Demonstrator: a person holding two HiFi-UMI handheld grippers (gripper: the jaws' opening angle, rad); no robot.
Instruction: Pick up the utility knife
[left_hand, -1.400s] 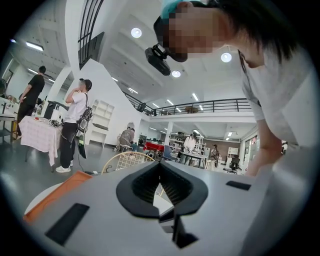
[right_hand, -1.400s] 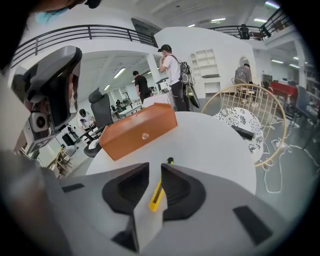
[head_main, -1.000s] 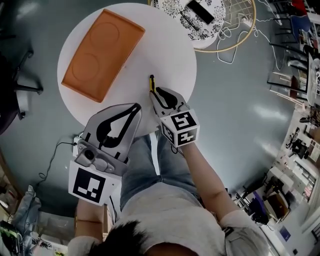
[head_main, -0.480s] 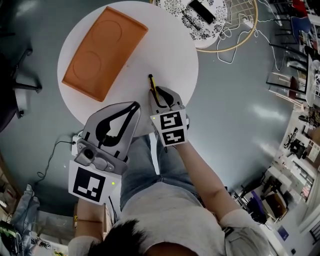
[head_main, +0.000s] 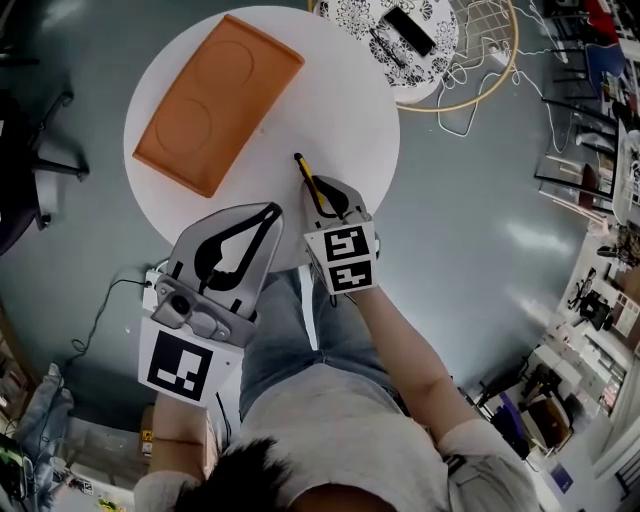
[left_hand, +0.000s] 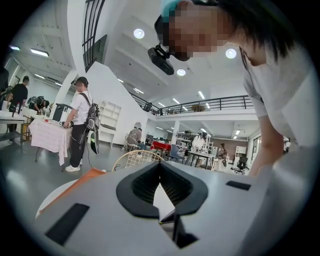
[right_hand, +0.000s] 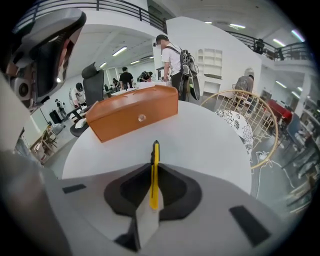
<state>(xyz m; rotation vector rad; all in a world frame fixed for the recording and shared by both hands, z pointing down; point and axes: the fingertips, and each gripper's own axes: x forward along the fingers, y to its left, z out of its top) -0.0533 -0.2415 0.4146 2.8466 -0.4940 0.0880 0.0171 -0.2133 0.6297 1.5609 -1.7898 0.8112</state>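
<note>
Yellow plastic, slim and flat: the utility knife (right_hand: 155, 172) stands edge-on in the right claw (head_main: 322, 192), whose jaws are clamped on its rear half. Its long axis runs toward 11 o'clock over the smooth white round table (head_main: 340, 110) — possibly just clear of it, hard to tell. The left claw (head_main: 268, 214), at 9 o'clock, is closed on nothing — the orange tray (head_main: 215, 100) lies beyond.

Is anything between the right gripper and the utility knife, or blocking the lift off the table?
Nothing visible. The right gripper is shut on the utility knife; the orange tray lies well apart from it on the white table.
</note>
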